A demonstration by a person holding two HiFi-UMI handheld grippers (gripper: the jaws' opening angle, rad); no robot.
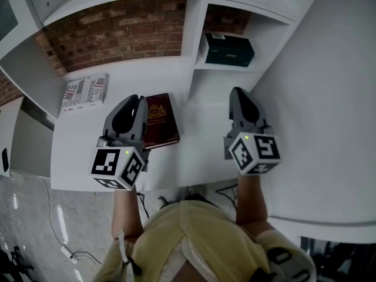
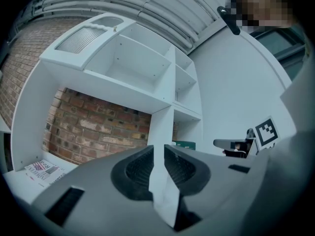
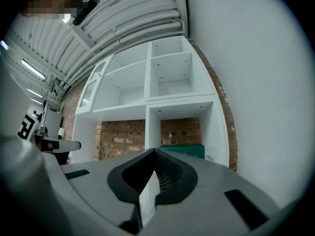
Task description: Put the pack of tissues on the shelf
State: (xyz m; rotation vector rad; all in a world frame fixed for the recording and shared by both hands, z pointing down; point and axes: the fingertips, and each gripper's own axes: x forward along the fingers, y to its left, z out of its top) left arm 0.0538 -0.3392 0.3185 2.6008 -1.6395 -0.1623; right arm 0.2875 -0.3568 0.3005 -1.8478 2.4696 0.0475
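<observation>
Pack of tissues (image 1: 85,91), taken here to be the soft pack with newsprint lettering, lay flat on the white counter (image 1: 194,151), forward and off to the left of the left tongs (image 1: 138,100), close under the brick wall (image 1: 123,31). And that was the relation that mattered: the left tongs sat near it, the right tongs (image 1: 236,91) well apart from it, with a dark red book (image 1: 160,120) lying just to the right of the left tongs, between the two. The pack's long axis ran crosswise to the left tongs' line, roughly along the wall, so by my reading a grip from there would close across its short side.

Left tongs stood a narrow slit apart, nothing in them; through the slit the left gripper view showed only the shelf unit's white upright (image 2: 160,127). Right tongs were pressed together at the tips, also carrying nothing.

The shelf (image 1: 232,68) lay forward of the right tongs and a touch to their left, with a dark green box (image 1: 229,49) already sitting in that cubby; the right gripper view looked almost straight into it. So the pack was on the counter, not on the shelf, on the far side of the left tongs from that cubby.
</observation>
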